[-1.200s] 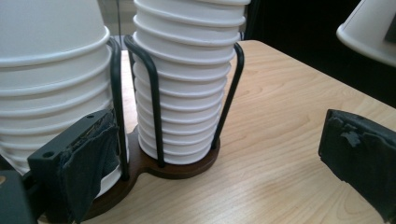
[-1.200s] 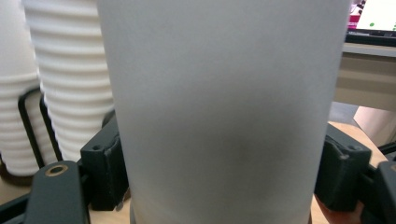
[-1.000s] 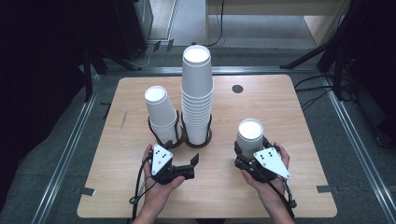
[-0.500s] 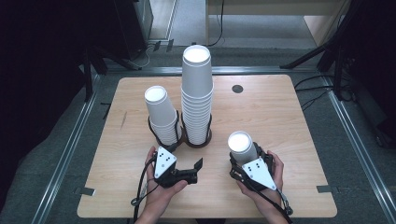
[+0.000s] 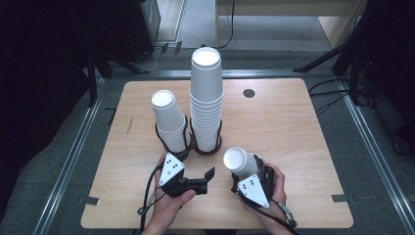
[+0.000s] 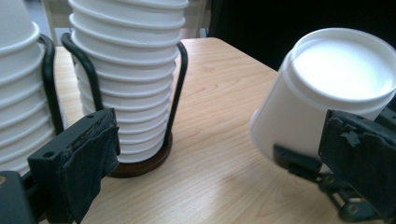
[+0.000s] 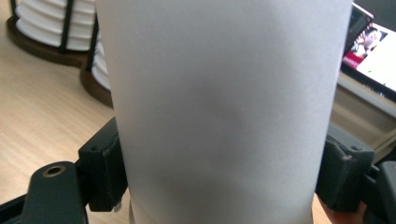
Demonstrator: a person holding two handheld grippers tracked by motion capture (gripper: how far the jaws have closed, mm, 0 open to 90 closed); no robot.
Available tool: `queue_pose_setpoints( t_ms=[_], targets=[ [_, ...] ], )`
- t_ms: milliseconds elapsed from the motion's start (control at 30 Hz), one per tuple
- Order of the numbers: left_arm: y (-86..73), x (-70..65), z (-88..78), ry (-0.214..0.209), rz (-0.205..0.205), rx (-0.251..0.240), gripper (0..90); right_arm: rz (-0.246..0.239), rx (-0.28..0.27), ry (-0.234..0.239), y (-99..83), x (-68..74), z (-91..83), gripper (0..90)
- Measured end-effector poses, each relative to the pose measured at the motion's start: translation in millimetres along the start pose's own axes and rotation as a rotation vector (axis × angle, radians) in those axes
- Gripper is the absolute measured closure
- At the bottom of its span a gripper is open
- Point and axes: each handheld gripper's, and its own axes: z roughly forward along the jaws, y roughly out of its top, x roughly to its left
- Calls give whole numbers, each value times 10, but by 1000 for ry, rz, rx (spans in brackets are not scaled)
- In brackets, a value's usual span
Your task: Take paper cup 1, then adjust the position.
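Right hand-held gripper (image 5: 248,172) pinches a smooth white paper cup (image 5: 241,163), tilted above the pale wooden counter (image 5: 293,137). Left hand-held gripper (image 5: 208,177) hangs spread, empty. Just beyond, two ribbed cup stacks (image 5: 206,98) stand in black wire holders (image 5: 218,132).

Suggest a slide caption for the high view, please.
Right gripper holds an upside-down paper cup near two cup stacks on the table.
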Motion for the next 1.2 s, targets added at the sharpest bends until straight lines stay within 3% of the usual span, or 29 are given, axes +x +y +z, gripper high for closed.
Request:
queue_pose_setpoints(
  t_ms=[100, 367, 467, 500, 733, 800, 867, 1000, 1067, 1200],
  targets=[
    [15, -6, -4, -21, -14, 0, 0, -48, -2, 5, -3, 80, 0, 187],
    [35, -62, -8, -70, -10, 12, 0, -115, 1, 18, -14, 232, 20, 187],
    [23, -92, 13, -101, -9, 33, 0, -132, -5, 22, -6, 269, 15, 186],
    [15, -117, 28, -122, -2, 49, 0, -158, -16, 21, 2, 312, 11, 186],
    [-5, -166, 74, -166, 6, 93, 0, -192, -30, 31, 15, 380, 7, 186],
    [-16, -166, 86, -174, 4, 106, 43, -204, -40, 36, 18, 398, 6, 186],
    [-32, -146, 117, -210, -14, 151, 54, -216, -52, 51, 25, 434, -10, 185],
    [-38, -141, 125, -219, -9, 170, 68, -233, -60, 59, 44, 469, -25, 184],
    [-36, -138, 121, -220, -13, 176, 136, -252, -73, 57, 56, 493, -38, 182],
    [-38, -131, 113, -243, -2, 187, 174, -276, -92, 59, 70, 511, -53, 178]
  ],
)
